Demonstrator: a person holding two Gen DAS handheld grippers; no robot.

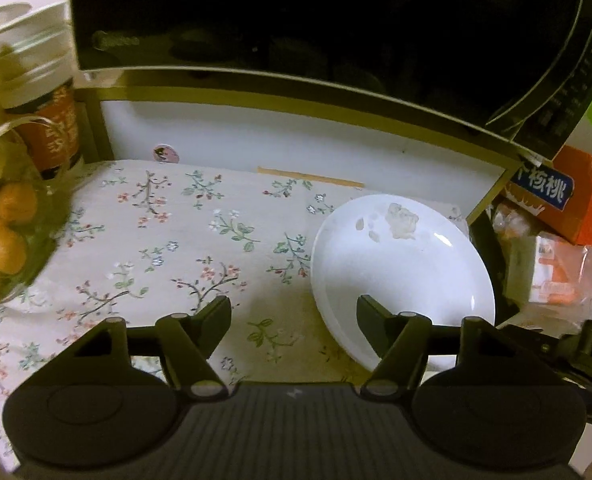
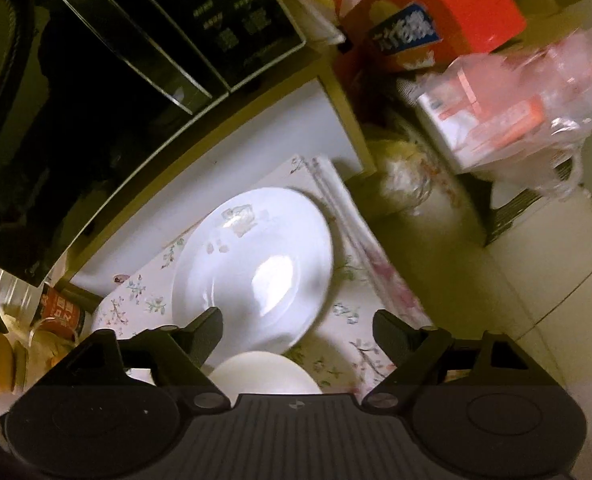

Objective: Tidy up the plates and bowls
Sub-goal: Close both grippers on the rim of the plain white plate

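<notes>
Nearest to you in the right wrist view, the right gripper (image 2: 296, 332) stands with its jaws spread wide and holding nothing; directly beneath it the rim of a white bowl (image 2: 265, 372) shows between the fingers, close against the near edge of the white plate (image 2: 255, 264). In the left wrist view the left gripper (image 1: 293, 316) is likewise spread and empty, its right finger (image 1: 376, 320) overlapping the plate's near-left rim while its left finger hangs over the bare floral tablecloth (image 1: 155, 240); whether that finger touches the plate cannot be told. The plate lies on the right part of the cloth, with dried food residue (image 1: 404, 220) on its far side. The step in hand is judged to be taking up the plate or bowl for stacking: approach the rim squarely, pinch the clean near edge rather than the soiled far side, and keep the dish level as you lift. Mind the low clearance, since the dark microwave (image 1: 316, 20) sits on a shelf just beyond and above. Farther left stand a glass jar of oranges (image 1: 3, 220) and an orange-labelled container (image 1: 51, 120); to the right, off the cloth, lie an orange box (image 1: 568, 200) and bagged packets (image 2: 508, 100).
</notes>
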